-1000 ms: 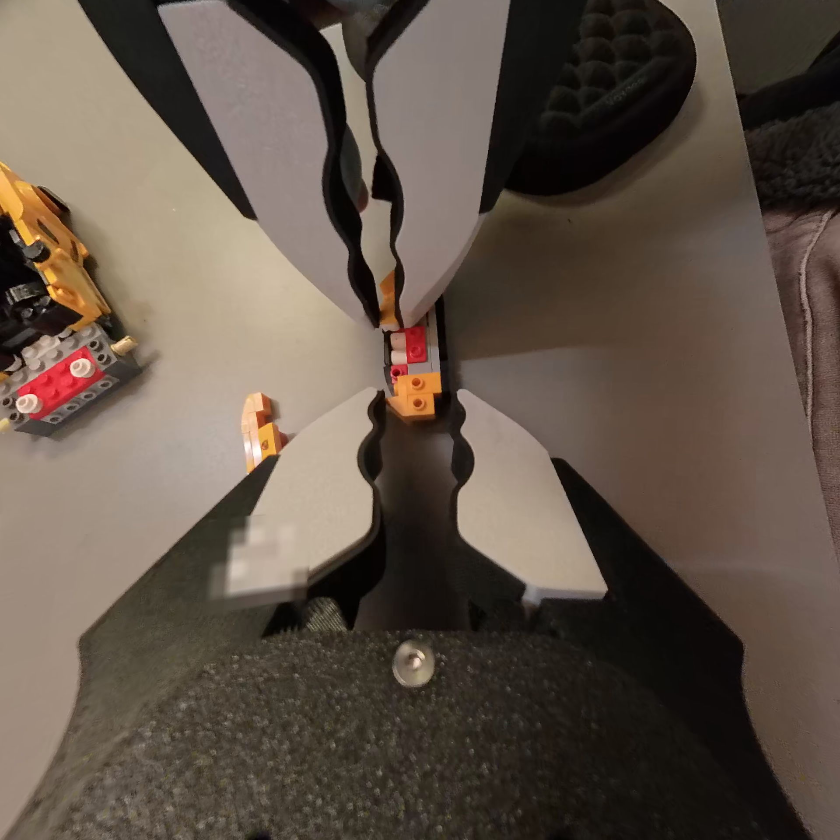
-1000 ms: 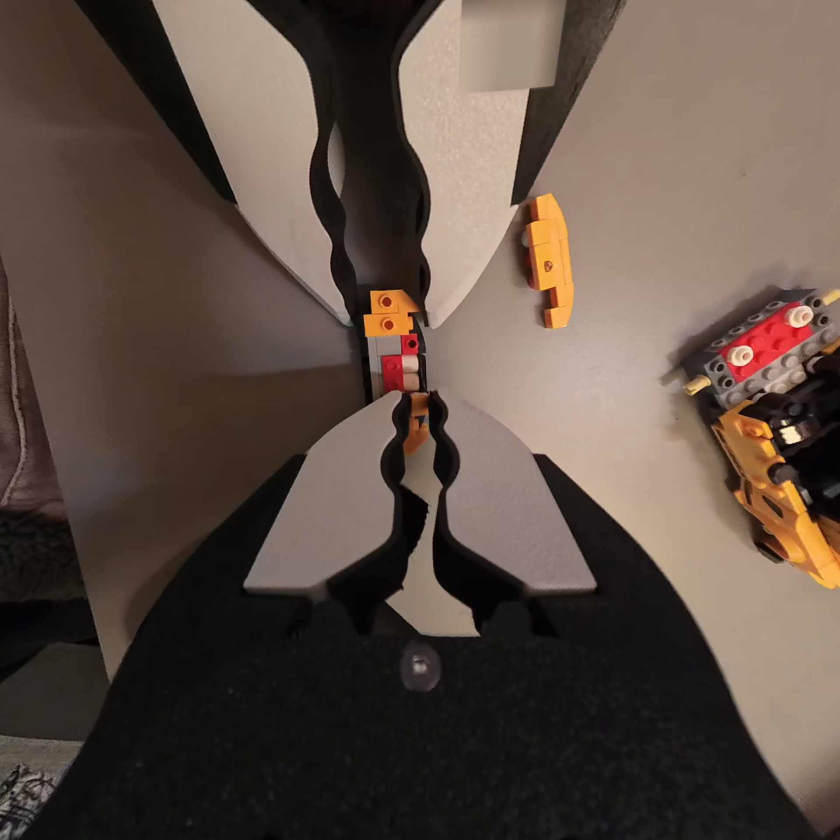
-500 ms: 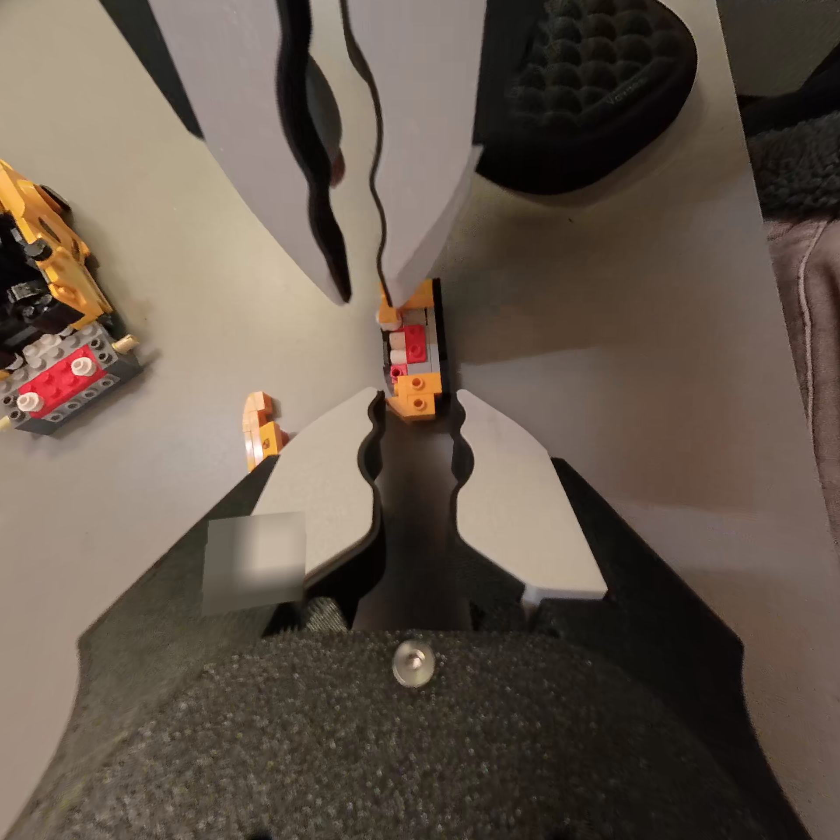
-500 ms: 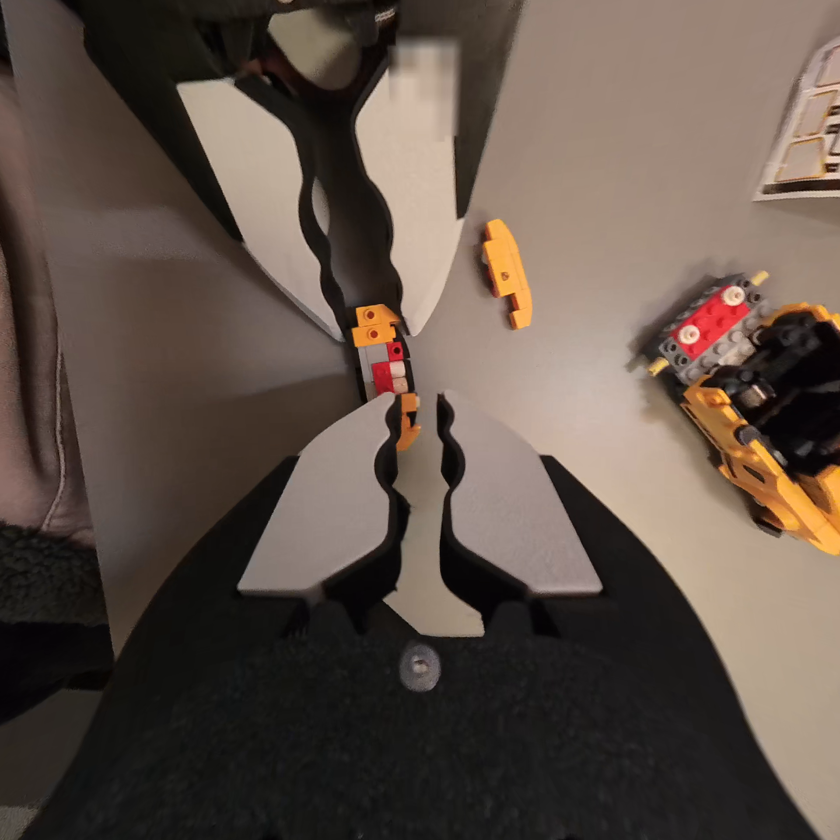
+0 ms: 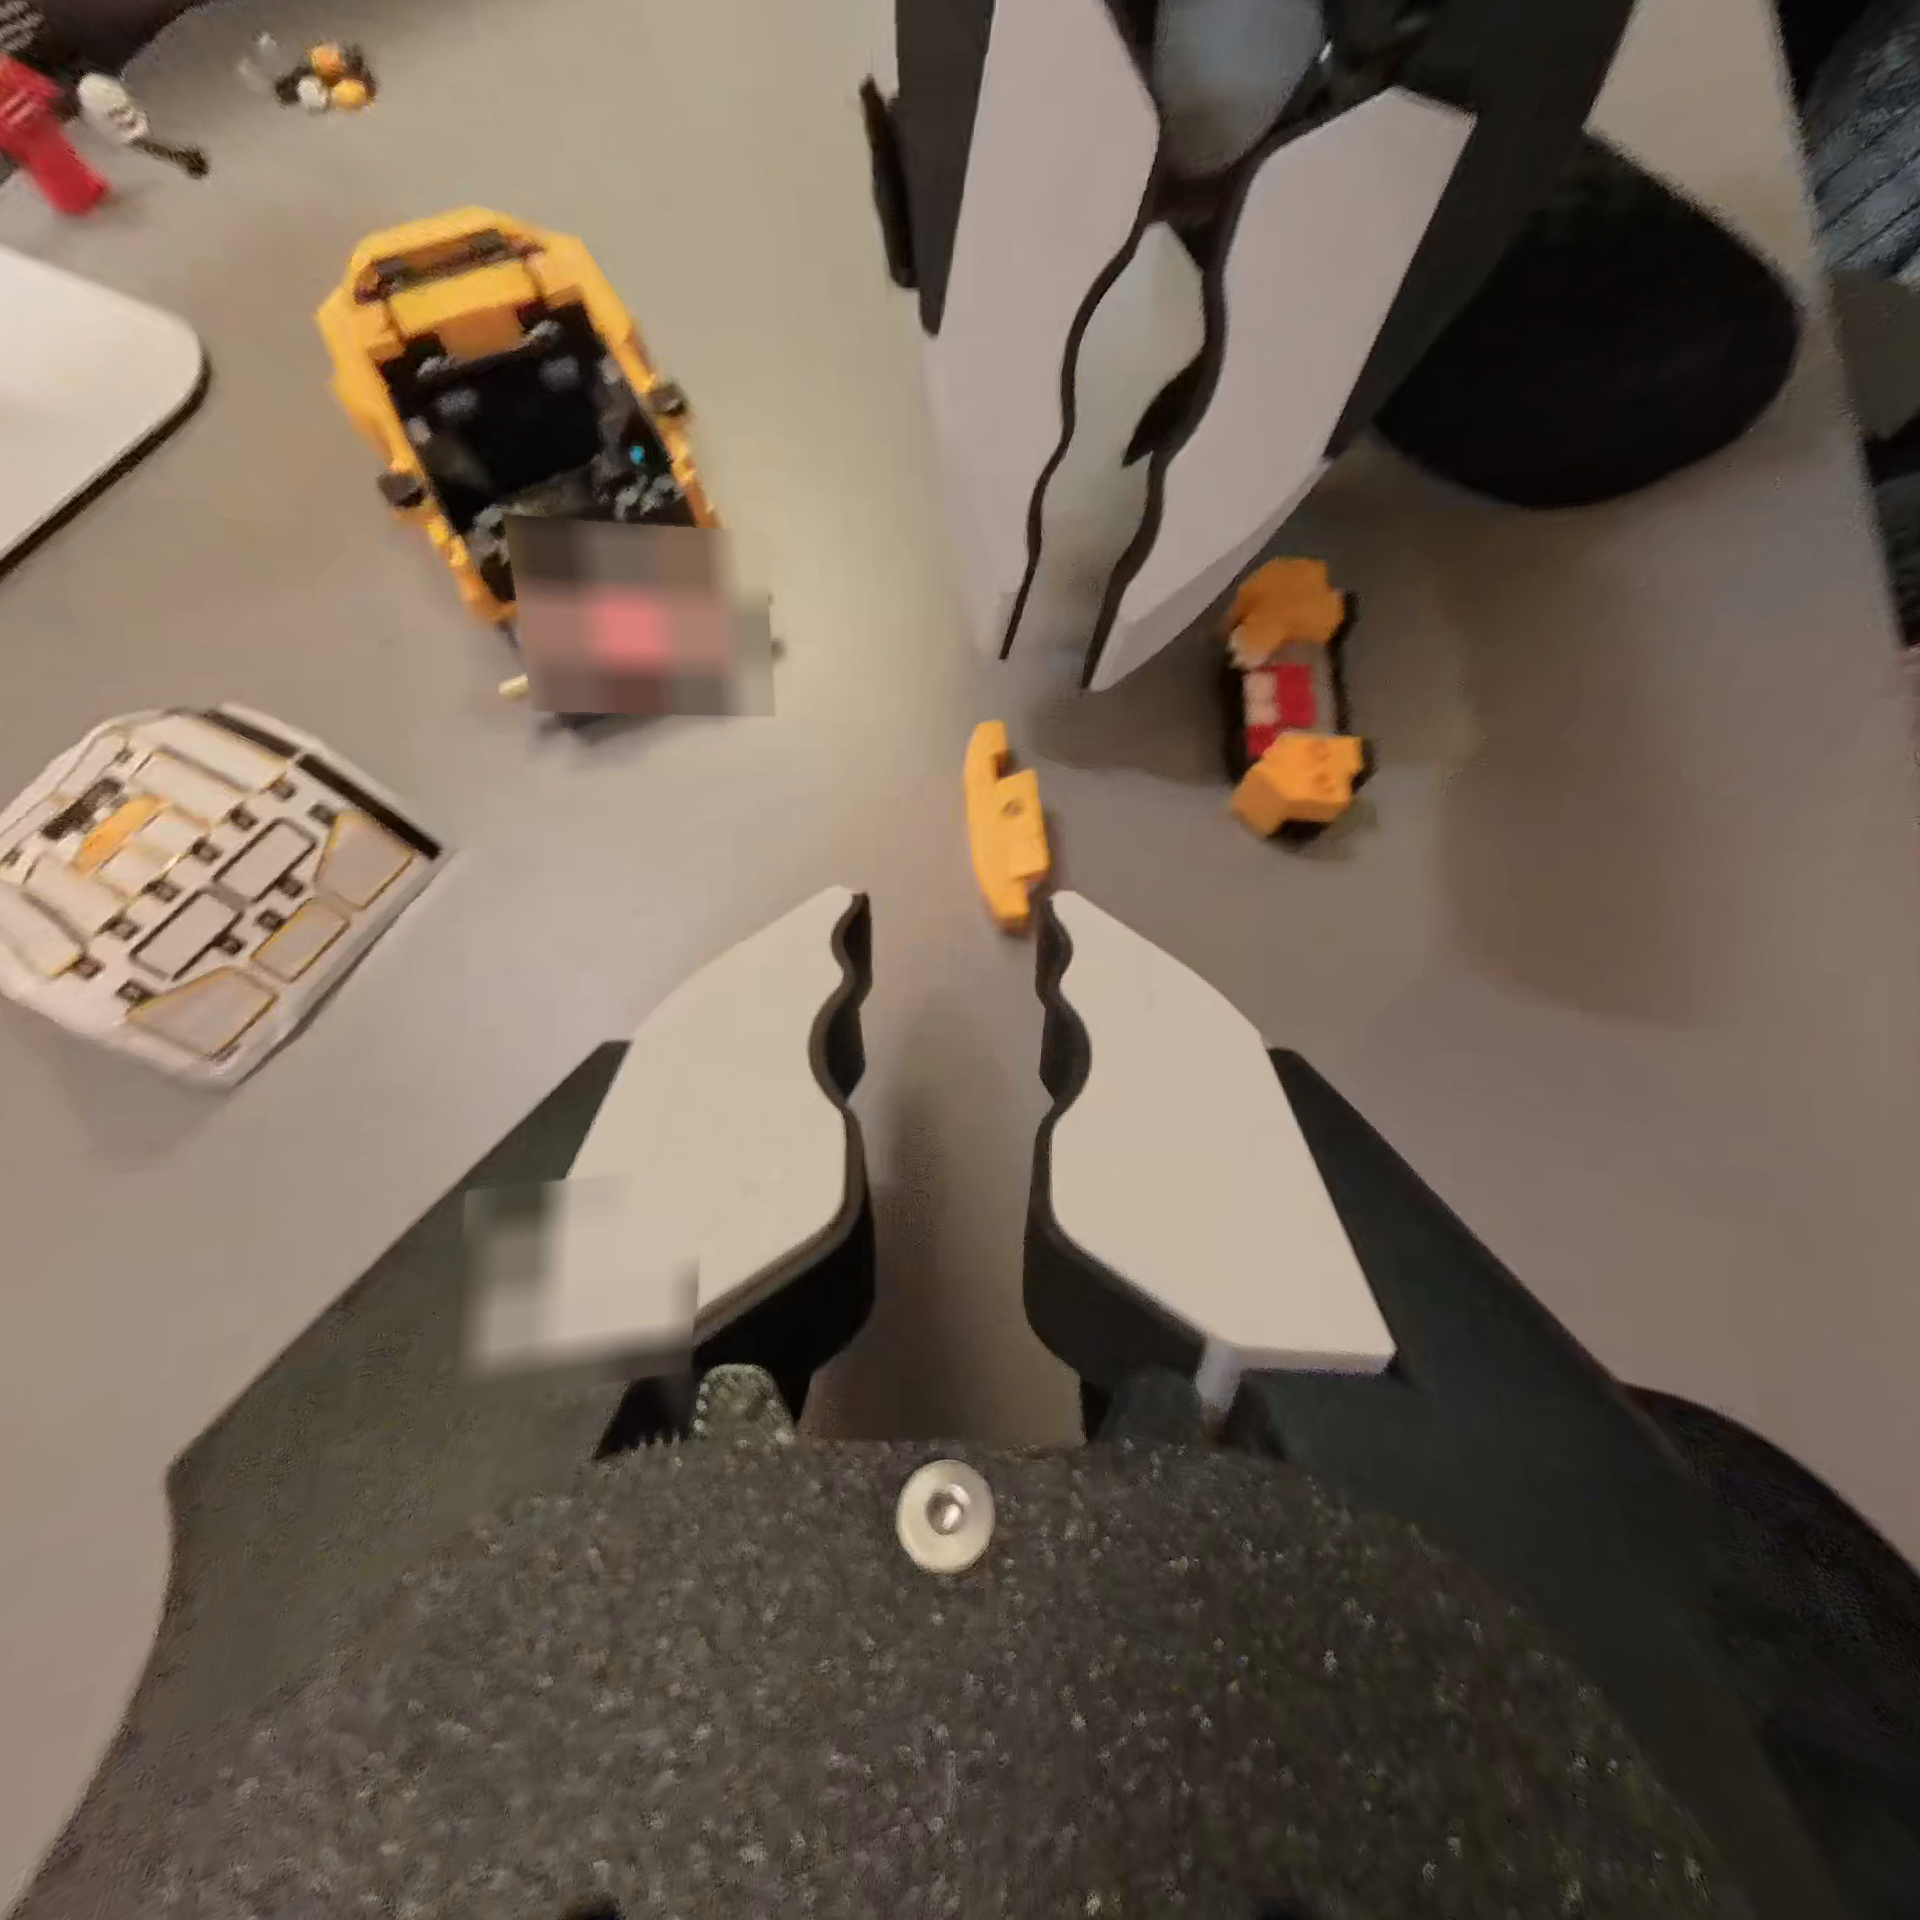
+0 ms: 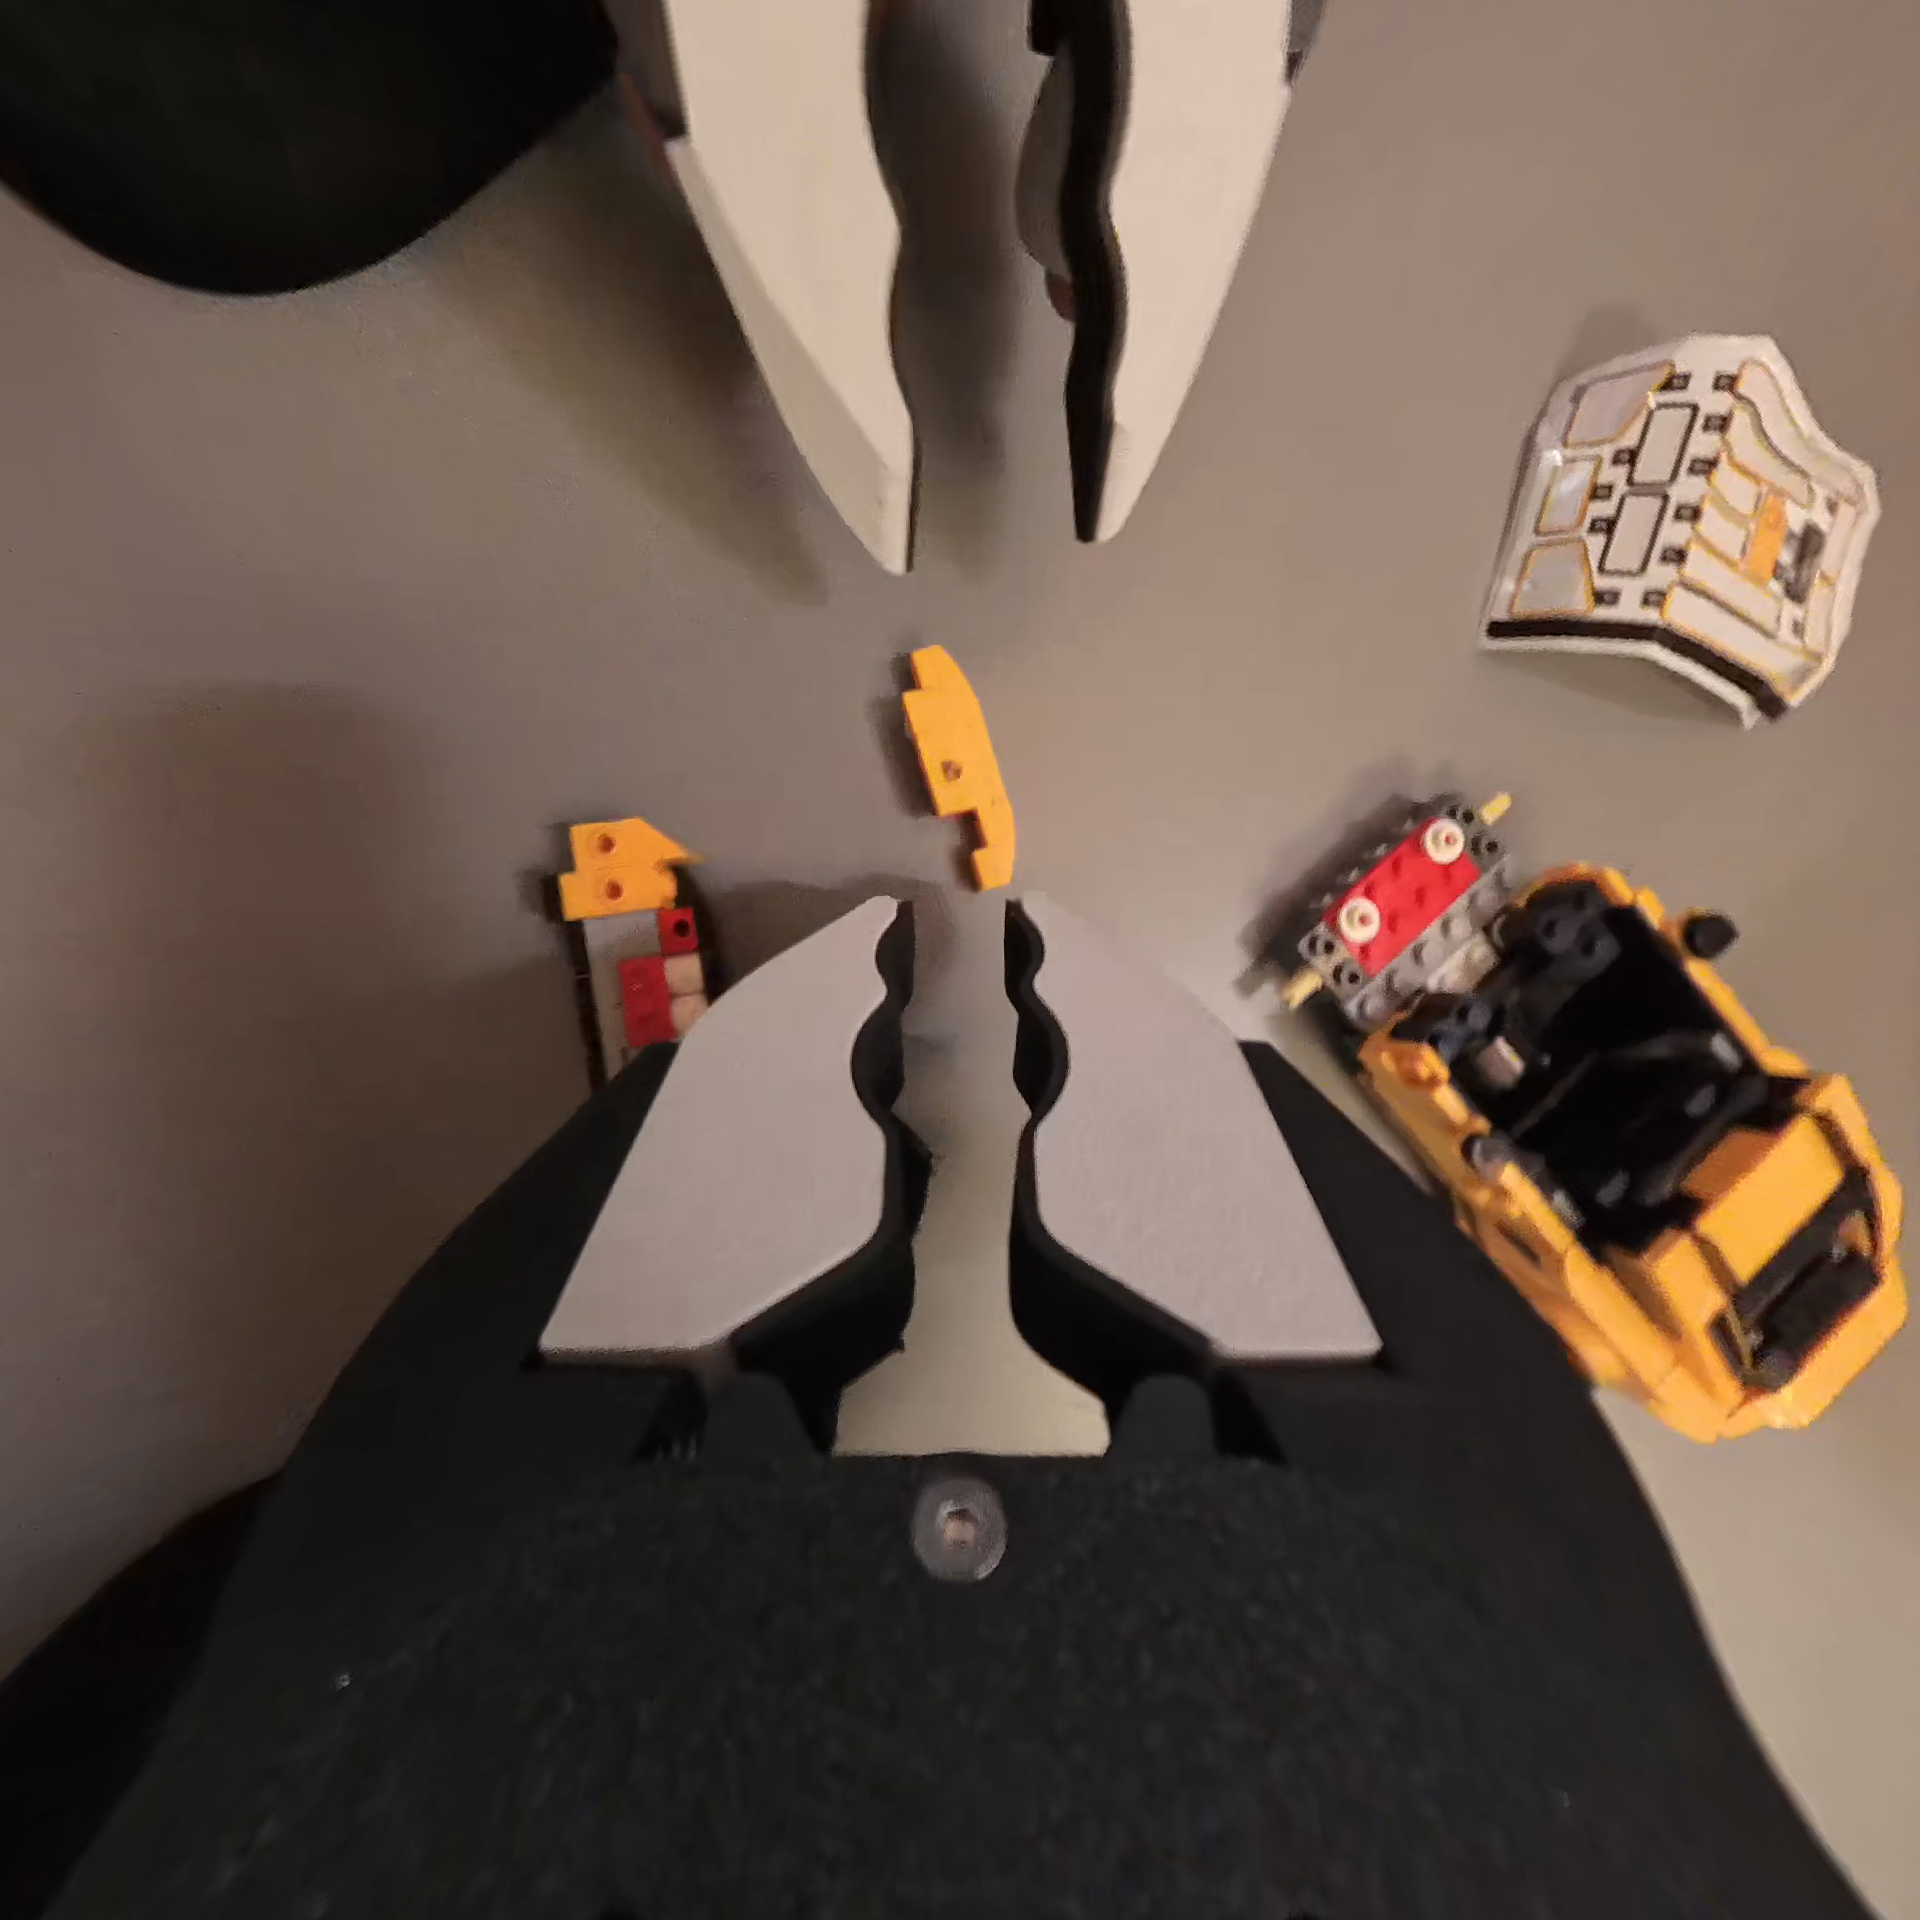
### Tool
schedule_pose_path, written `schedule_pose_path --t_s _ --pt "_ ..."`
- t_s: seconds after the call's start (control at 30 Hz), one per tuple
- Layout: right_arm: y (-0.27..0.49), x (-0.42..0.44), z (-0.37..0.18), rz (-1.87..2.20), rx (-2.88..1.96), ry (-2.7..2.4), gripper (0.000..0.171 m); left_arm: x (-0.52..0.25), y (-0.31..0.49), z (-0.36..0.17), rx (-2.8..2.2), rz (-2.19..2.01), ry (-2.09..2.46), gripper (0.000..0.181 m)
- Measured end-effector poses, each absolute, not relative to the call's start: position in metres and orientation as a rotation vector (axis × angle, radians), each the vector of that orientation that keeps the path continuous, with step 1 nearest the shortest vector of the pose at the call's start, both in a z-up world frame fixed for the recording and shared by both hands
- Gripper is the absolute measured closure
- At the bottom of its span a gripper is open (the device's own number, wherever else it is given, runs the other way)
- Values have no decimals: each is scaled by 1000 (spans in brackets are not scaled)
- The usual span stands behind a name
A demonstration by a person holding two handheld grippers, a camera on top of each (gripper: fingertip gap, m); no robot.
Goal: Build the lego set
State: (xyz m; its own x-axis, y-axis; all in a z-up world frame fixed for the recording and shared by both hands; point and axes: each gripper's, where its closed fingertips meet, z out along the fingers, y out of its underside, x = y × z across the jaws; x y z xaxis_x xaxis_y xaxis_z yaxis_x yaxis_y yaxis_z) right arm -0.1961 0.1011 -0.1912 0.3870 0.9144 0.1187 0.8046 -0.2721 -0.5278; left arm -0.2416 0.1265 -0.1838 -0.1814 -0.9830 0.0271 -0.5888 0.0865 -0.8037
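A small orange, red and black lego sub-assembly [image 5: 1294, 717] lies free on the grey table [image 5: 1558, 1039]; it also shows in the right wrist view [image 6: 634, 945]. A loose orange curved piece [image 5: 1003, 821] lies just ahead of my left gripper [image 5: 951, 914], which is open and empty. My right gripper [image 6: 956, 914] is open and empty, with the same curved piece [image 6: 956, 764] just beyond its tips. The two grippers face each other across that piece. The part-built yellow and black car [image 5: 509, 416] stands off to the side, as the right wrist view [image 6: 1621, 1122] shows.
A curled sticker sheet [image 5: 197, 883] lies near the car and shows in the right wrist view [image 6: 1683, 520]. A black foam object [image 5: 1590, 343] sits behind the right gripper. A white board corner [image 5: 73, 395], a red item [image 5: 42, 145] and small loose pieces [image 5: 322, 83] lie far left. The red item [image 5: 42, 145] is about 35 centimetres from both grippers' fingertips.
Both grippers let go of the sub-assembly and drew back from it. It now lies alone on the table. Both grippers have shifted over to the orange curved piece.
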Motion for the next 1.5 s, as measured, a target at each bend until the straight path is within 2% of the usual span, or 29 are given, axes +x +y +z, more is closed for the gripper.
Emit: schedule_pose_path --t_s 0.37,0.43,0.83,1.5 --pt "113 -217 -206 409 -2160 -1754 147 -244 131 -193 -1549 -899 1868 160" --pt "112 -219 -211 415 -2160 -1779 155 -245 130 -194 -1549 -897 1874 160" --pt "75 -192 -187 373 -2263 -1639 156 -239 110 -192 -1429 -907 1939 163" --pt "50 -194 -191 281 -2325 -1646 156 -226 63 -189 -1237 -887 2021 157"
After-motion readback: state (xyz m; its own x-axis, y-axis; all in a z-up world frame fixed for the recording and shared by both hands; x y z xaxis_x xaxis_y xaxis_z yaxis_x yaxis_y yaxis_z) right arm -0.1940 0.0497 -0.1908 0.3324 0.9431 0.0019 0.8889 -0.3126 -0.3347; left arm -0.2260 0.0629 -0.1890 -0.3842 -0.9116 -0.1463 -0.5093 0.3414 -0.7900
